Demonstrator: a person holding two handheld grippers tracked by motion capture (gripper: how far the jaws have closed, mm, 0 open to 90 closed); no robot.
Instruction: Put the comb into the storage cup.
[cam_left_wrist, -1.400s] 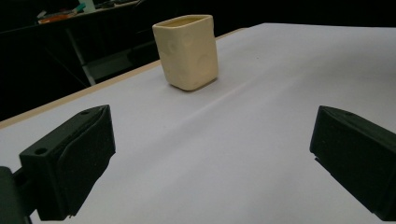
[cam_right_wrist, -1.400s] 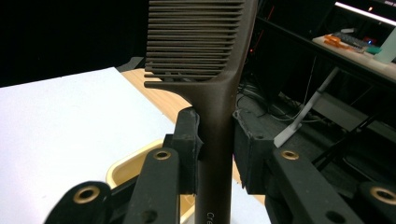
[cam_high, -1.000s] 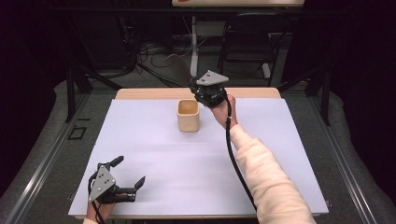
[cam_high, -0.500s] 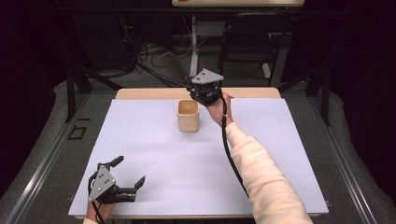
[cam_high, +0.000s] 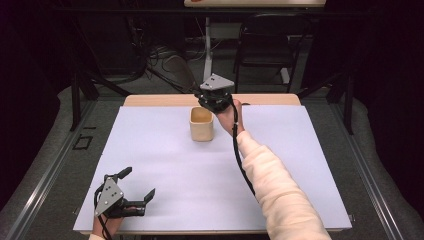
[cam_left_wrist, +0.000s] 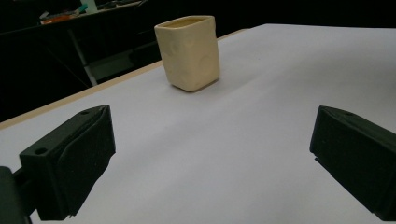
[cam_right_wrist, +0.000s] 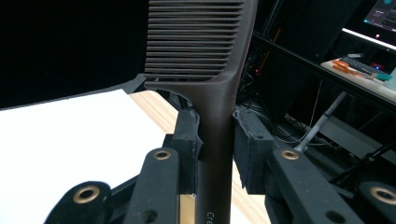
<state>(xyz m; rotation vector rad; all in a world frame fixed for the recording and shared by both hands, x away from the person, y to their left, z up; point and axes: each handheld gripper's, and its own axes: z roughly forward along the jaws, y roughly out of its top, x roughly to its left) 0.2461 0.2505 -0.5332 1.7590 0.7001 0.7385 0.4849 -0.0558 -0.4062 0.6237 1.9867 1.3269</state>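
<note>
A cream square cup (cam_high: 202, 124) stands upright at the far middle of the white table (cam_high: 300, 165). My right gripper (cam_high: 214, 100) hovers just behind and above the cup's right rim. In the right gripper view, the right gripper (cam_right_wrist: 217, 140) is shut on the handle of a dark brown comb (cam_right_wrist: 201, 56), whose teeth point up and to the left. My left gripper (cam_high: 138, 182) rests open at the table's near left corner. In the left gripper view, the left gripper (cam_left_wrist: 210, 154) has its jaws wide apart with nothing between them, and the cup (cam_left_wrist: 189, 51) stands far ahead.
A wooden strip (cam_high: 150, 100) runs along the table's far edge. Beyond it are a dark chair (cam_high: 265, 50), cables and stands on the floor. A cable (cam_high: 240, 160) trails from the right gripper along the sleeve.
The right gripper with the comb has drifted slightly to the left behind the cup. The left gripper has stayed still.
</note>
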